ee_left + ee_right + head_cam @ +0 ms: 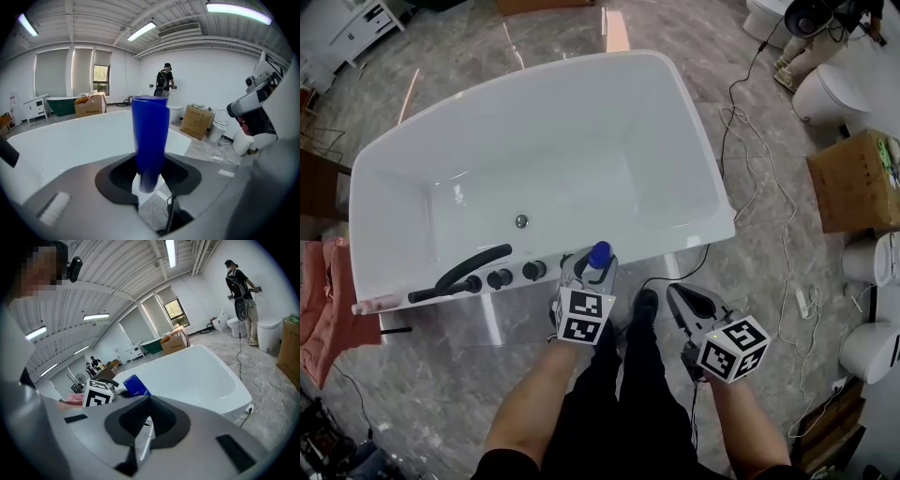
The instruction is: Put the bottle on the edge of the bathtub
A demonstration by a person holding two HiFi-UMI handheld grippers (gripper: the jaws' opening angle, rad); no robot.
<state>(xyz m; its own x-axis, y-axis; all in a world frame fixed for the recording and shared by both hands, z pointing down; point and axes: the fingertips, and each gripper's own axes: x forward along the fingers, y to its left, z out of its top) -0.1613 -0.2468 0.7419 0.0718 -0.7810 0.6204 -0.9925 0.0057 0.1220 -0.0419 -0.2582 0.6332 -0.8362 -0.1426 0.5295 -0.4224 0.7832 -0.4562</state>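
A blue bottle (599, 255) is upright in my left gripper (589, 274), right at the near rim of the white bathtub (698, 150). In the left gripper view the bottle (150, 136) rises between the jaws of the left gripper (150, 180), which are shut on its lower part, with the tub (70, 140) behind it. My right gripper (686, 307) hangs to the right over the floor, off the tub, shut and holding nothing. From the right gripper (146, 423) view I see the bottle (136, 385) and the tub (201, 376) ahead.
A black faucet (461, 272) and knobs (500, 278) stand on the near rim left of the bottle. A pink cloth (323, 305) lies at the far left. Cables (750, 178), a cardboard box (858, 178) and toilets (825, 89) are on the right. A person (165, 79) stands far back.
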